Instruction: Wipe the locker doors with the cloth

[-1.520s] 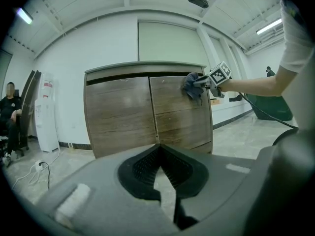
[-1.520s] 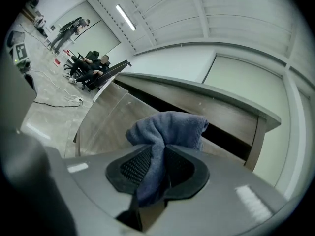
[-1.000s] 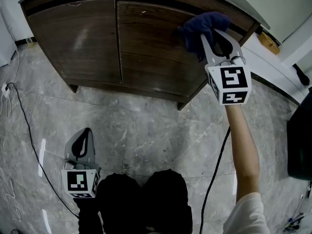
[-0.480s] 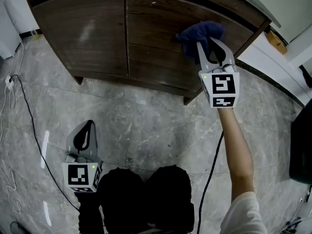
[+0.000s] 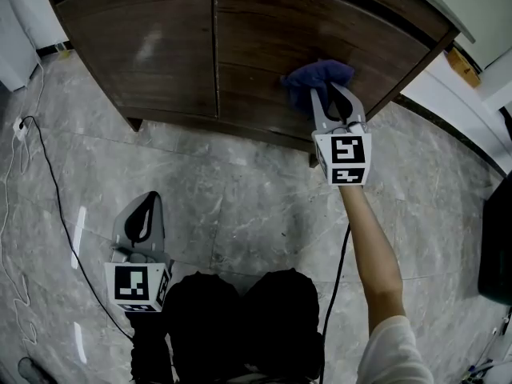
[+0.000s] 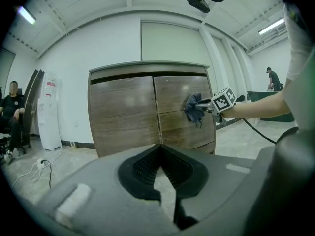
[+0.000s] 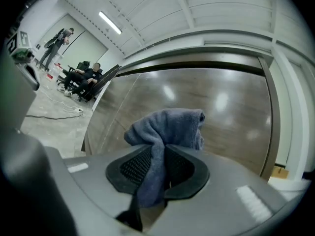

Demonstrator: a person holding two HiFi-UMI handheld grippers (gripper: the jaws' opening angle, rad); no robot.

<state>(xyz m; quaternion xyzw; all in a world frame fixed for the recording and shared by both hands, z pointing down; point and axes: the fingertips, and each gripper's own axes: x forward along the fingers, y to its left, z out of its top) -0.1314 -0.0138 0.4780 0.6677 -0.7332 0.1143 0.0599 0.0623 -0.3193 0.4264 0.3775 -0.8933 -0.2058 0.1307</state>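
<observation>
Tightly pinched between the jaws of the right gripper (image 5: 329,96): a crumpled blue-grey terry cloth (image 5: 318,77), bunched up past the tips and set against the lower part of the right-hand door (image 5: 264,38) of a dark brown wooden locker (image 5: 136,46). Behind that gripper, an outstretched bare forearm (image 5: 372,246). Nearer and to the left, the left gripper (image 5: 144,206), jaws closed together on nothing, low over the grey marble floor (image 5: 240,190), well apart from the locker.
</observation>
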